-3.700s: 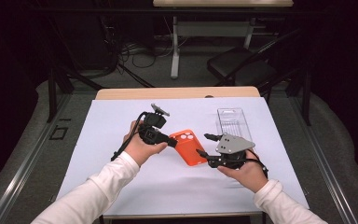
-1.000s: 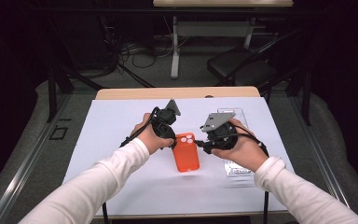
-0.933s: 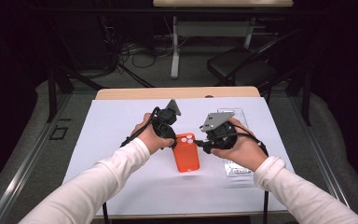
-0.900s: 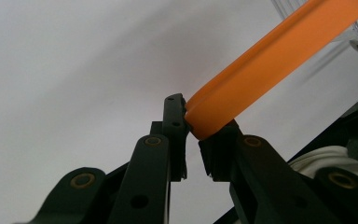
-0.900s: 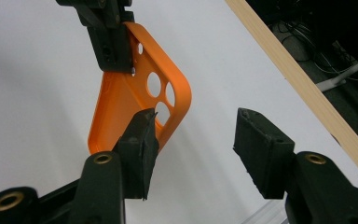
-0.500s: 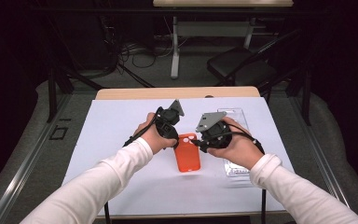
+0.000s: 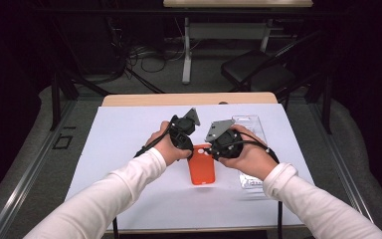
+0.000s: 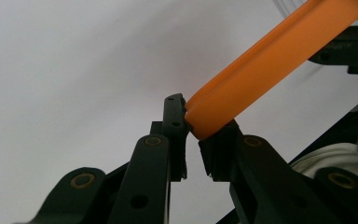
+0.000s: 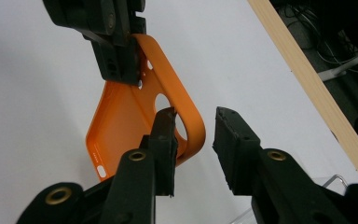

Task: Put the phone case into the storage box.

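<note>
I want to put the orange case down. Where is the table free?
Free: the white table left of the left gripper, and its near edge below the orange case. Crowded: right side, where the clear case lies by the right gripper.

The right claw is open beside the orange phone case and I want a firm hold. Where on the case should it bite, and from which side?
Best bet is the rounded corner rim of the orange phone case beside its camera cutout. The right claw already straddles that thin raised wall, one jaw inside the shell, one outside. The left claw pinches the neighbouring corner, so close from the free side.
</note>
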`<state>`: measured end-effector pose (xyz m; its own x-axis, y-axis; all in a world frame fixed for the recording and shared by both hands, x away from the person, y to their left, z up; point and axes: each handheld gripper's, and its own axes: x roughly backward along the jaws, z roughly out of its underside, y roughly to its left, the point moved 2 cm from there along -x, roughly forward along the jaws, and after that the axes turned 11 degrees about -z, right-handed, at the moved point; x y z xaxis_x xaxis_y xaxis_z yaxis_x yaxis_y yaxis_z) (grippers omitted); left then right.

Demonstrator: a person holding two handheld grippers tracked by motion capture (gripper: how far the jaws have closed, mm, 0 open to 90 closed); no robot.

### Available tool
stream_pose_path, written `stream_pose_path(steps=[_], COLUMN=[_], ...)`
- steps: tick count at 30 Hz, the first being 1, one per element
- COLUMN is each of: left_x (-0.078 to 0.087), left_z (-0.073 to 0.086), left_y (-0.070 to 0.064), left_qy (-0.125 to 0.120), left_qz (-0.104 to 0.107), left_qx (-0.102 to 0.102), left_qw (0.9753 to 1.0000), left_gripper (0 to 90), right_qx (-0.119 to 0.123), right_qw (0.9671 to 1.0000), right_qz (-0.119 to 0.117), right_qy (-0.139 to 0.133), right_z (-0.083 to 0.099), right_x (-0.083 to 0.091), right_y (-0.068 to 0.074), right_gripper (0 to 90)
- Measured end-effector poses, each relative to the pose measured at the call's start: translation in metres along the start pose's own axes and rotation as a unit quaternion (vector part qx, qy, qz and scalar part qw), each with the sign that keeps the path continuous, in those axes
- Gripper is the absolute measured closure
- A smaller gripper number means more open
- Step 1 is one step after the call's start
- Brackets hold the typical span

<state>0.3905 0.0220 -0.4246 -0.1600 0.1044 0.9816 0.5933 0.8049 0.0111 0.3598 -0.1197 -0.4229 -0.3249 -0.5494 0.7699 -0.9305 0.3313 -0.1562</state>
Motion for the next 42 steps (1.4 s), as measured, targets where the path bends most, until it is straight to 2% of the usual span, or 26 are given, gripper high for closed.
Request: stream_pose_path(steps=[3, 11, 21, 26, 34, 42], left_x=[-0.0002, -0.0018, -0.0022, -0.0023, -0.0013, -0.0012], left_z=[0.0000, -0.0011, -0.0010, -0.0016, -0.0019, -0.0001], left_y=[-0.0007, -0.0030, -0.0045, -0.0048, -0.0036, -0.0036], left_qy=[0.001, 0.002, 0.003, -0.002, -0.010, -0.018], left_qz=[0.000, -0.001, -0.004, -0.002, 0.004, 0.013], left_qx=[-0.001, -0.004, -0.004, -0.003, -0.005, -0.007], left_qw=[1.0000, 1.0000, 1.0000, 1.0000, 0.9999, 0.9997], left_gripper=[80.7, 80.6, 80.5, 80.0, 78.3, 70.0], right_qx=[-0.003, 0.013, 0.029, 0.039, 0.041, 0.036], right_qw=[1.0000, 0.9997, 0.9988, 0.9984, 0.9981, 0.9987], right_qz=[-0.002, 0.005, 0.015, 0.022, 0.031, 0.028], right_qy=[0.004, 0.018, 0.035, 0.036, 0.034, 0.023], right_z=[0.0000, -0.0015, -0.0028, -0.0029, -0.0027, -0.0024], right_x=[-0.0013, -0.0025, -0.0032, -0.0032, -0.0019, -0.0001], right_y=[-0.0002, 0.0025, 0.0058, 0.0058, 0.0060, 0.0044], right_gripper=[71.1, 77.4, 79.1, 79.5, 79.8, 79.9])
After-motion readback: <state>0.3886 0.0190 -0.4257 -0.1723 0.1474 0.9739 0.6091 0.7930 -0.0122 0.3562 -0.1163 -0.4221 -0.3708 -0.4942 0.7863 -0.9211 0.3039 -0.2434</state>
